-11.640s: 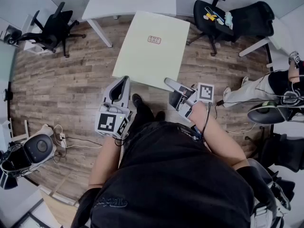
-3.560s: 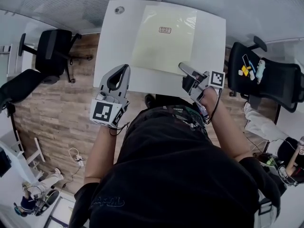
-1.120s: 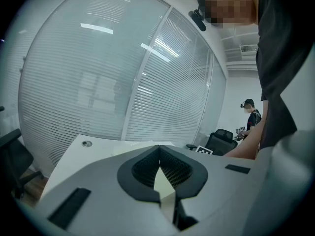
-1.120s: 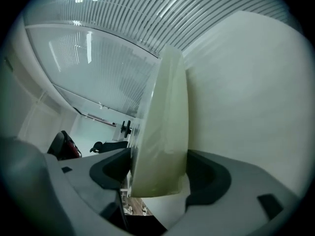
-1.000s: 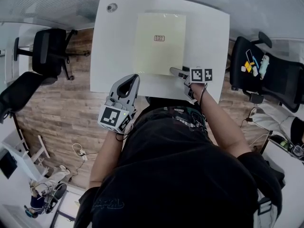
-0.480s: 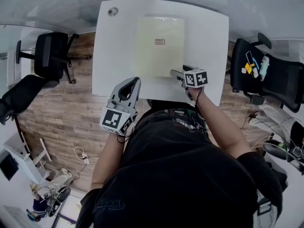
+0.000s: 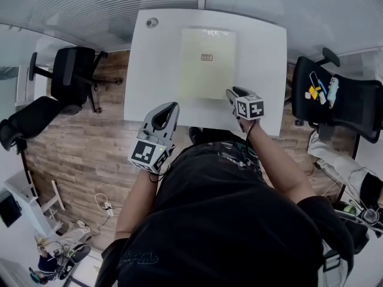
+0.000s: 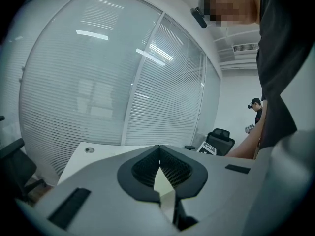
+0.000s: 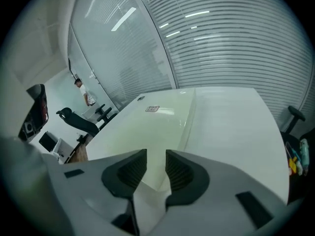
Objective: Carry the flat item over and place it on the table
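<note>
Flat sheet (image 7: 207, 64) on table (image 7: 263, 70) between office chairs (image 7: 72, 79); left tongs (image 7: 169, 106) closed, right tongs (image 7: 231, 92) empty, just narrowing.

Small label (image 7: 206, 57) on the pale flat sheet (image 7: 207, 79), print illegible

white table (image 7: 157, 70) left strip: bare save cable grommet (image 7: 152, 23) | centre: pale flat board (image 7: 207, 64) | right strip: bare | behind: blinded glass wall (image 7: 119, 5) | sides: left office chair (image 7: 72, 76), right office chair (image 7: 338, 97), both apart from table
</note>
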Tool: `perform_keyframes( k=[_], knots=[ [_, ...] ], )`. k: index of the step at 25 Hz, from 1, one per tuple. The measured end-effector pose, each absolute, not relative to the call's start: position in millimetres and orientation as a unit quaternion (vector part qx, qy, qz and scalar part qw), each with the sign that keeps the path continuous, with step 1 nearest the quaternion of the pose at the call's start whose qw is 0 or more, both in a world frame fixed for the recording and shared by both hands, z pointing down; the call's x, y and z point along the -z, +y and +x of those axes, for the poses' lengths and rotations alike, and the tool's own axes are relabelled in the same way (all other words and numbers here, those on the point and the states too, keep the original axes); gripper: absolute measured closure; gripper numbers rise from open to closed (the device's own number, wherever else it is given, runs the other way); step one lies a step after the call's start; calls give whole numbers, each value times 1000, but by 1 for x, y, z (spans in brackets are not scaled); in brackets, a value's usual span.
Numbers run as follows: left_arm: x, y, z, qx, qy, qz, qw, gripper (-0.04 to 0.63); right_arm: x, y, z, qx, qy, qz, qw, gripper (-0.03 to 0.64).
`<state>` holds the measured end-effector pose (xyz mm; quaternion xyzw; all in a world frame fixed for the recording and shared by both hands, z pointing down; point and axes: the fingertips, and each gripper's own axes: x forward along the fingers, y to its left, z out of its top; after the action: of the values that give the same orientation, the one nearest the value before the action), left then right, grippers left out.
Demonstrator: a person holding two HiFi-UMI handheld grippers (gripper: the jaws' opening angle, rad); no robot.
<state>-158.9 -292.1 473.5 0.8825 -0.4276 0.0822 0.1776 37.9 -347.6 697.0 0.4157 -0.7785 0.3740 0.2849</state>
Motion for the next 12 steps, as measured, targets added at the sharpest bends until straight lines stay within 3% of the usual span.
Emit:
perform_keyframes(
  k=[6,12],
  knots=[
    [-454,-278,-172,-69,-426,890,150,581,-645,-349,17,-302,-816,429,244,568],
    [-440,-260,-184,-58,-421,896,130,581,-595,-329,-10,-264,-848,411,204,594]
  ],
)
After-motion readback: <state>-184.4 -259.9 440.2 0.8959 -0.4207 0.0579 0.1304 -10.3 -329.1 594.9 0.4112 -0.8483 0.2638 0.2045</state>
